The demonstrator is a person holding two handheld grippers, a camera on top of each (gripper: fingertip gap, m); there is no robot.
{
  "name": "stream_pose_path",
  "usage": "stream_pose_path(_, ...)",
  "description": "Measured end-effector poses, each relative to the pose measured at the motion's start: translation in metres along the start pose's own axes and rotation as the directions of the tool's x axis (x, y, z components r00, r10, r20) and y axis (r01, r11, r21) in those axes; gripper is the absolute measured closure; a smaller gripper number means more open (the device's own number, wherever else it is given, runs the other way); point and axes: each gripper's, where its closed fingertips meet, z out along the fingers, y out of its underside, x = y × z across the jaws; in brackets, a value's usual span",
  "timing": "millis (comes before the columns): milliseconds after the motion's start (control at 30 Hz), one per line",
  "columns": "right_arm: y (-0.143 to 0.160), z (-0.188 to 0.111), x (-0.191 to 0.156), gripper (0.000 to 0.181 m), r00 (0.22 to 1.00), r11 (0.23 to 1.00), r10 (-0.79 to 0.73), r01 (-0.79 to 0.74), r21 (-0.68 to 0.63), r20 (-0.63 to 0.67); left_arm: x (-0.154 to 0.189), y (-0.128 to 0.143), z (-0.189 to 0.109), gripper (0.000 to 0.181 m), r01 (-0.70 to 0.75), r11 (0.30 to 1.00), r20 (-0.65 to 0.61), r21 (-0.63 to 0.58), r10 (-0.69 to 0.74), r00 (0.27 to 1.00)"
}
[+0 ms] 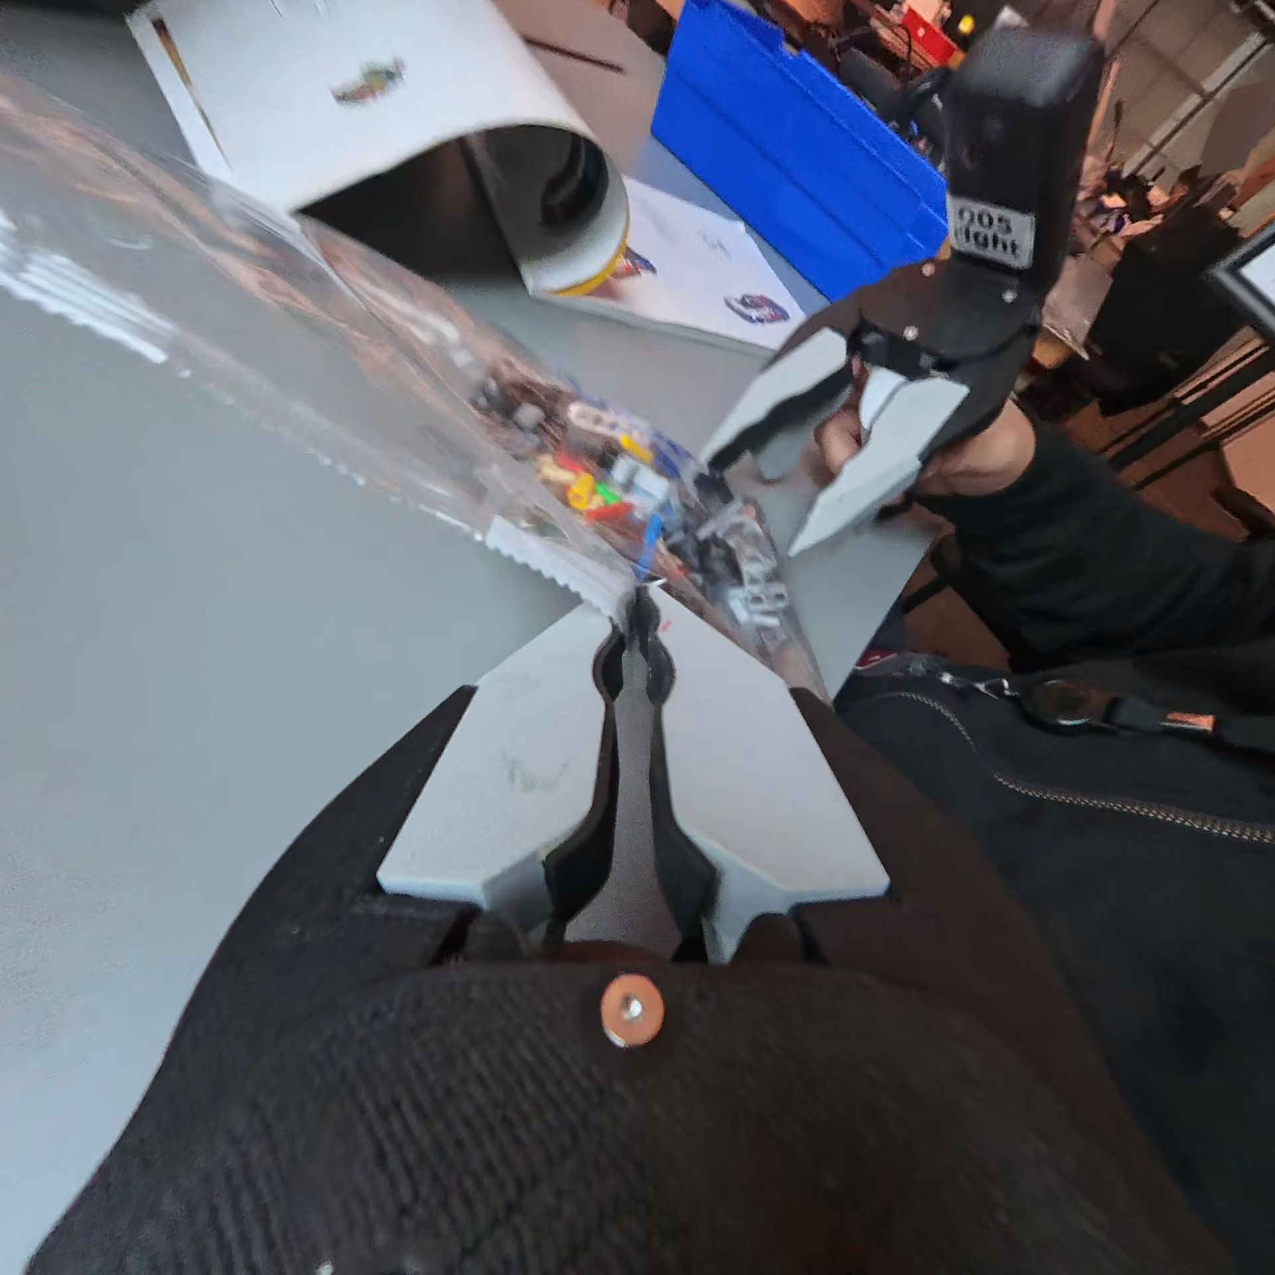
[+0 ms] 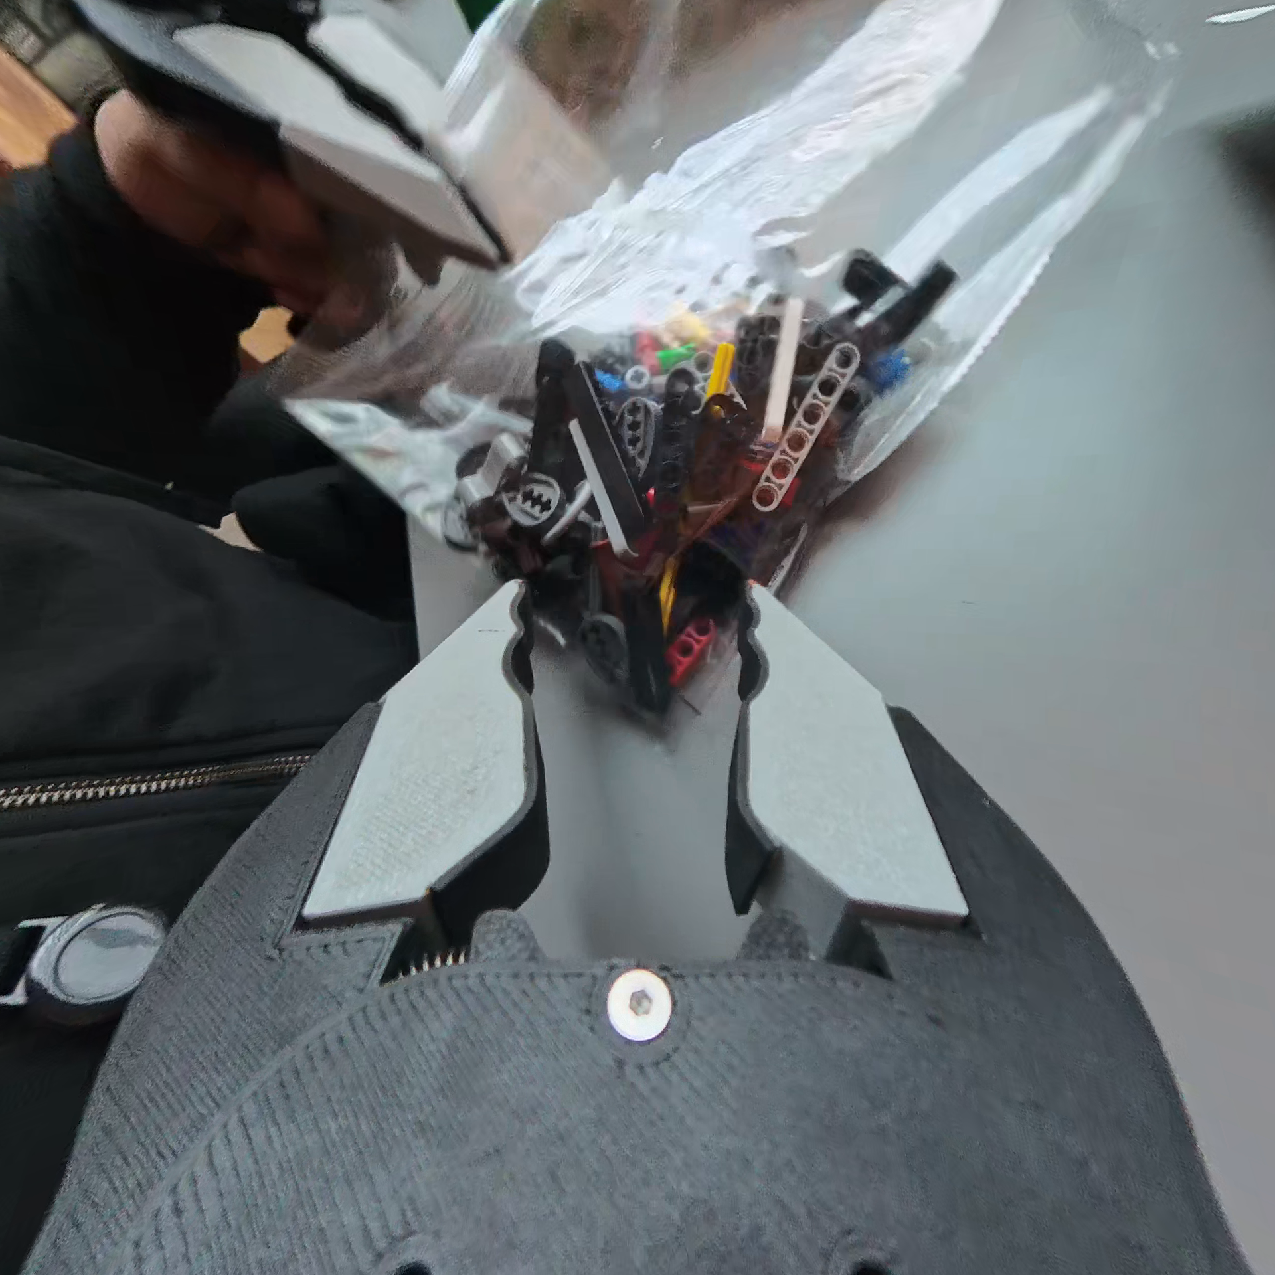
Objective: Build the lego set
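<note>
A clear plastic bag (image 1: 331, 359) of small lego pieces (image 1: 600, 476) hangs tilted over the grey table (image 1: 207, 724). My left gripper (image 1: 638, 621) is shut on the bag's serrated white edge and holds it up. In the right wrist view the bag (image 2: 793, 193) is open at its low end, and a heap of black, grey, red and yellow pieces (image 2: 662, 483) spills onto the table. My right gripper (image 2: 635, 600) is open; some spilled pieces lie between its fingers, but the pads do not press on them. It also shows open in the left wrist view (image 1: 755, 507). The left gripper (image 2: 483, 248) shows at the top left.
A curled white instruction booklet (image 1: 414, 138) lies at the back of the table, with flat printed pages (image 1: 697, 269) beside it. A blue bin (image 1: 793, 152) stands behind. The person's black jacket (image 1: 1104, 828) is at the table's near edge. Across from one pair of fingers to the other is roughly 11 centimetres.
</note>
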Motion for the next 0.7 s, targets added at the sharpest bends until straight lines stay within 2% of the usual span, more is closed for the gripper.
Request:
stream_pose_path(100,-0.008,-0.008,-0.005,0.124,0.998,0.999,-0.053,0.053,0.012,0.028,0.004,-0.021,-0.012,0.181,-0.111,0.994,-0.032,-0.01,0.11,0.993)
stream_pose_path(233,-0.055,-0.024,-0.015,0.121,0.971,0.962,-0.238,0.237,0.133,-0.011,0.013,-0.036,-0.015,0.181,-0.319,0.945,-0.103,-0.067,0.312,0.945)
stream_pose_path(333,-0.083,-0.017,-0.021,0.119,0.926,0.917,-0.374,0.378,0.128,-0.054,0.026,-0.051,-0.01,0.181,-0.422,0.905,-0.174,-0.043,0.41,0.896)
stream_pose_path(467,-0.109,-0.002,-0.028,0.119,0.854,0.847,-0.517,0.52,0.115,-0.056,0.039,-0.07,-0.007,0.181,-0.457,0.89,-0.27,0.002,0.44,0.856)
stream_pose_path(600,-0.127,-0.003,-0.036,0.115,0.879,0.863,-0.477,0.464,0.2,0.019,0.047,-0.084,-0.006,0.181,-0.465,0.884,-0.319,0.045,0.453,0.832)
stream_pose_path(700,-0.129,0.001,-0.033,0.11,0.903,0.882,-0.428,0.407,0.237,0.041,0.052,-0.086,0.0,0.181,-0.453,0.89,-0.363,0.046,0.438,0.823)
